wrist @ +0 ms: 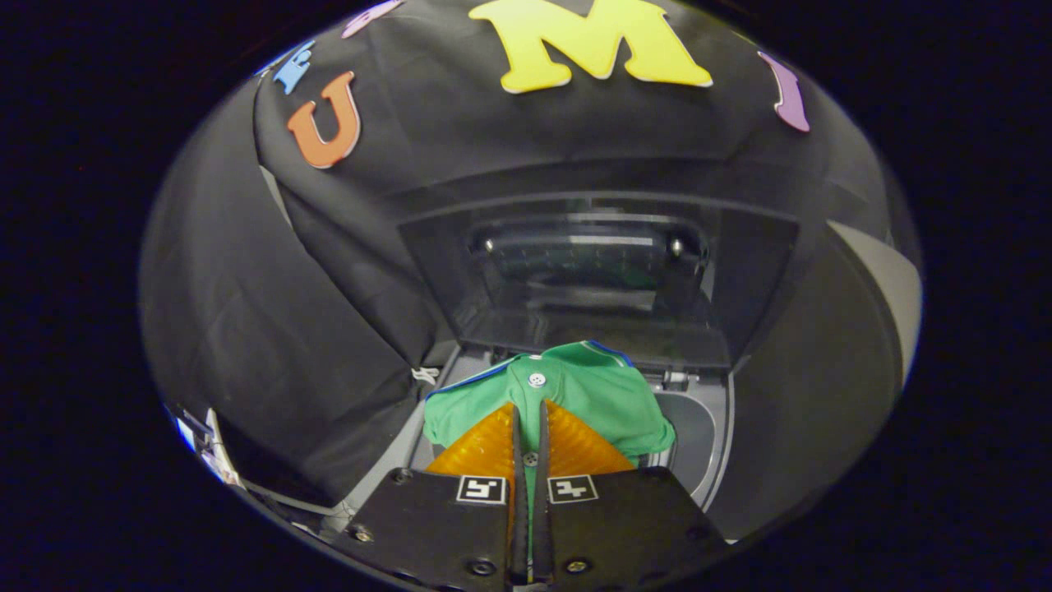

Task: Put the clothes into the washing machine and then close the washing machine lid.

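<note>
The washing machine is standing open just ahead of the claw, its grey top deck and the curved rim of the drum opening showing to the right of the fingers. Over that opening a green shirt is hanging, bunched and folded, with a blue-edged collar at its upper side and a small white button lying just beyond the fingertips. The shirt is covering most of the opening, so what is lying deeper in the drum cannot be told.

The claw is pinching the shirt: its two fingers are drawn nearly together, with a thin strip of green cloth caught in the narrow gap between them, and both pads appear to be pressing on the fabric.

Beyond the shirt the washing machine lid is standing raised, a dark panel with a glossy window that is reflecting light, and two small bright fittings are sitting at its upper corners. A small metal hinge part is showing at the back of the deck, just right of the shirt.

Black cloth is draping around the machine on the left and behind the lid, forming the booth wall. Low on the left, beside the cloth, some pale objects are showing, too blurred to name.
</note>
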Tool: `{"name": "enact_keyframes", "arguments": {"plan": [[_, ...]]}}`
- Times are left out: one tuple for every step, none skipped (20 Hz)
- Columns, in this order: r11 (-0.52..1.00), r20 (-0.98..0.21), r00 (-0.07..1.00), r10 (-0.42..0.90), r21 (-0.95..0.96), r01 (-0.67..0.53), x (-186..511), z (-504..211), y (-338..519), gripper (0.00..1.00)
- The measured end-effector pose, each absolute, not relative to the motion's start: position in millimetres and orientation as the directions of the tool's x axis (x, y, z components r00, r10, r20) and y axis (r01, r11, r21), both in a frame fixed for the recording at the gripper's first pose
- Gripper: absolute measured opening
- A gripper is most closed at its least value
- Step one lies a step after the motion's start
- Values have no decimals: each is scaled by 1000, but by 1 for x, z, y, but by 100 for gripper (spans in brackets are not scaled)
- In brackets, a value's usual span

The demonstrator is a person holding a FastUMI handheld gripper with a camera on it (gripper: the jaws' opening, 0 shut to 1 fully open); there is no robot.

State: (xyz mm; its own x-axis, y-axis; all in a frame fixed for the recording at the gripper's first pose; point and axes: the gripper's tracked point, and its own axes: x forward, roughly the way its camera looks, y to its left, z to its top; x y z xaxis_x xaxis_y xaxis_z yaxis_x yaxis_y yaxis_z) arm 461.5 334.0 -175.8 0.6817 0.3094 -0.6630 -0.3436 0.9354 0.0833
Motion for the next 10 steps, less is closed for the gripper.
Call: {"name": "enact_keyframes", "arguments": {"plan": [[943, -676, 678, 289, 78, -324, 464, -191, 331, 6], [947, -688, 671, 275, 76, -311, 467, -205, 329, 6], [949, -697, 664, 272, 80, -305, 471, -217, 329, 6], [953, -711, 653, 260, 78, -294, 473, -228, 327, 6], [958, -725, 644, 244, 79, -275, 478, -241, 324, 6], [963, -739, 635, 227, 74, -258, 482, -251, 321, 6], [968, -750, 627, 211, 71, -240, 483, -258, 319, 6], [971, -752, 628, 203, 70, -230, 486, -264, 317, 6], [973, -757, 624, 194, 66, -221, 488, -269, 317, 6], [974, -764, 618, 186, 60, -219, 488, -272, 317, 6]]}}
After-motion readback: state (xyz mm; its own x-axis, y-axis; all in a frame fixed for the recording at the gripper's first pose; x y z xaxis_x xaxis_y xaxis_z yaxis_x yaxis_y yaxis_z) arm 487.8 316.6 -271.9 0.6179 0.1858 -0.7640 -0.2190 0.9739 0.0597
